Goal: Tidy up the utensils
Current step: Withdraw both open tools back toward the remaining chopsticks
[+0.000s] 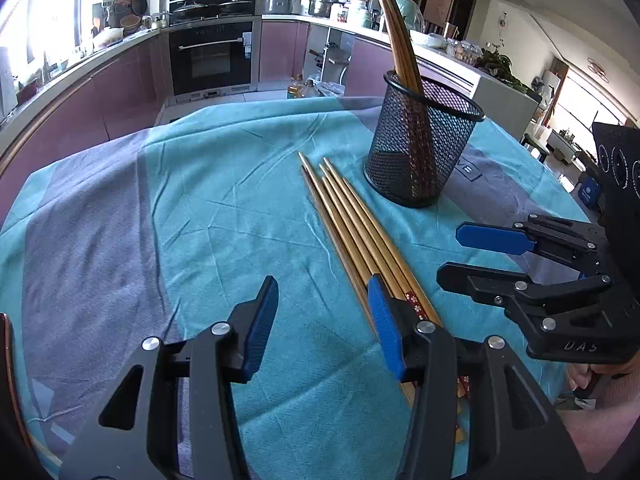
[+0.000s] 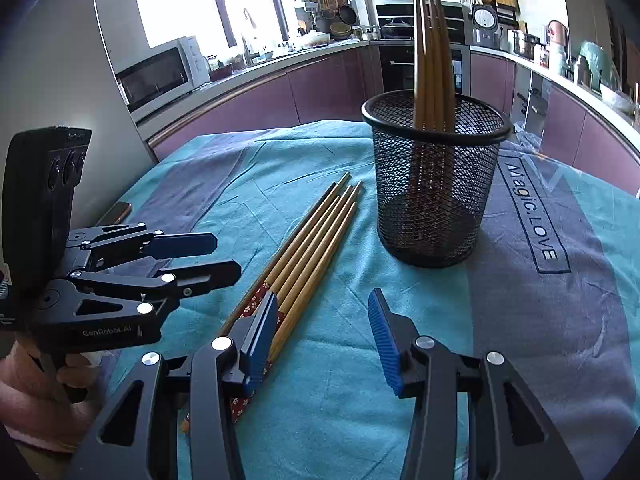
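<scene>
Several wooden chopsticks (image 1: 356, 224) lie side by side on the teal cloth, tips pointing away; they also show in the right wrist view (image 2: 316, 236). A black mesh cup (image 1: 420, 148) stands behind them with several chopsticks upright in it (image 1: 400, 36); the cup also shows in the right wrist view (image 2: 436, 176). My left gripper (image 1: 324, 304) is open and empty, its right finger over the chopsticks' patterned ends. My right gripper (image 2: 324, 320) is open and empty, its left finger over those same ends. Each gripper shows in the other's view, the right one (image 1: 472, 252) and the left one (image 2: 216, 256).
The table is covered by a teal and grey cloth (image 2: 520, 280) printed "Magic.LOVE". A phone (image 2: 116, 212) lies near the table's left edge. Kitchen counters, an oven (image 1: 212, 56) and a microwave (image 2: 160, 72) stand beyond the table.
</scene>
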The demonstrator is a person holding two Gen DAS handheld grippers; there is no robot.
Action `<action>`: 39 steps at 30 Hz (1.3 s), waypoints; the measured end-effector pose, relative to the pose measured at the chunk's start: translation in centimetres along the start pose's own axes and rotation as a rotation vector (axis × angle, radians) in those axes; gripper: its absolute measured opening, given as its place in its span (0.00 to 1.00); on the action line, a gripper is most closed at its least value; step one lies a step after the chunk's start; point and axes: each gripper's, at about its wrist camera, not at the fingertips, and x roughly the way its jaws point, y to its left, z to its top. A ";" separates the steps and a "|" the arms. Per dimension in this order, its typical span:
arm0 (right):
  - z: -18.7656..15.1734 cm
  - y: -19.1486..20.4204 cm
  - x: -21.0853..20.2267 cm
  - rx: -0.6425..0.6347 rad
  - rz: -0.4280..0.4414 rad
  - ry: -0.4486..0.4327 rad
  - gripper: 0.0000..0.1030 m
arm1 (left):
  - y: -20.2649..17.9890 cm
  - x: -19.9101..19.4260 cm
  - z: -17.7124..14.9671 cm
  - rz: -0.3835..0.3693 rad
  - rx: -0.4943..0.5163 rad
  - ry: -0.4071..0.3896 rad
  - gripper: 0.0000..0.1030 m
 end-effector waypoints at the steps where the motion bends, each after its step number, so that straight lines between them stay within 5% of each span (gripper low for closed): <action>1: 0.0 0.1 0.1 -0.003 -0.002 0.001 0.43 | -0.1 0.1 0.0 -0.001 0.003 0.003 0.45; 39: -0.6 1.2 1.8 -0.048 -0.043 0.051 0.44 | -0.9 2.1 0.0 -0.003 0.027 0.043 0.47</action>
